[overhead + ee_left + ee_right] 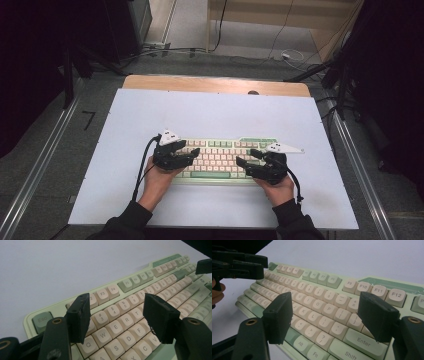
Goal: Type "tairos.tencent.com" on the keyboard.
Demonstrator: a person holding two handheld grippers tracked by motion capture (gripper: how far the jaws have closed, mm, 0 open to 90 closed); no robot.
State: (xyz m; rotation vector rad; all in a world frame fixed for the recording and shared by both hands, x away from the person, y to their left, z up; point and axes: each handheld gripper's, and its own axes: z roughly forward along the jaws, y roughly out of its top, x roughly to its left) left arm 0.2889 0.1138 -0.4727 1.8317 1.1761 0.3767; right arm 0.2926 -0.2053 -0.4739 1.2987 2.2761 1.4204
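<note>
A pale green keyboard (220,161) with cream keys lies on the white board, near the front middle. My left gripper (194,153) hovers over the keyboard's left end, open, with its jaws pointing right. In the left gripper view the left gripper (117,307) stands apart over the number and letter rows of the keyboard (130,284), holding nothing. My right gripper (246,157) is over the keyboard's right half, open, with its jaws pointing left. In the right gripper view the right gripper (325,305) frames the keys near P and Enter on the keyboard (322,277), also holding nothing.
The white board (210,110) covers a wooden table (215,84) and has free room behind and beside the keyboard. Metal rails (40,165) run along both sides. Cables (280,50) lie on the floor at the back. The person's hands and dark sleeves (125,220) enter from the front edge.
</note>
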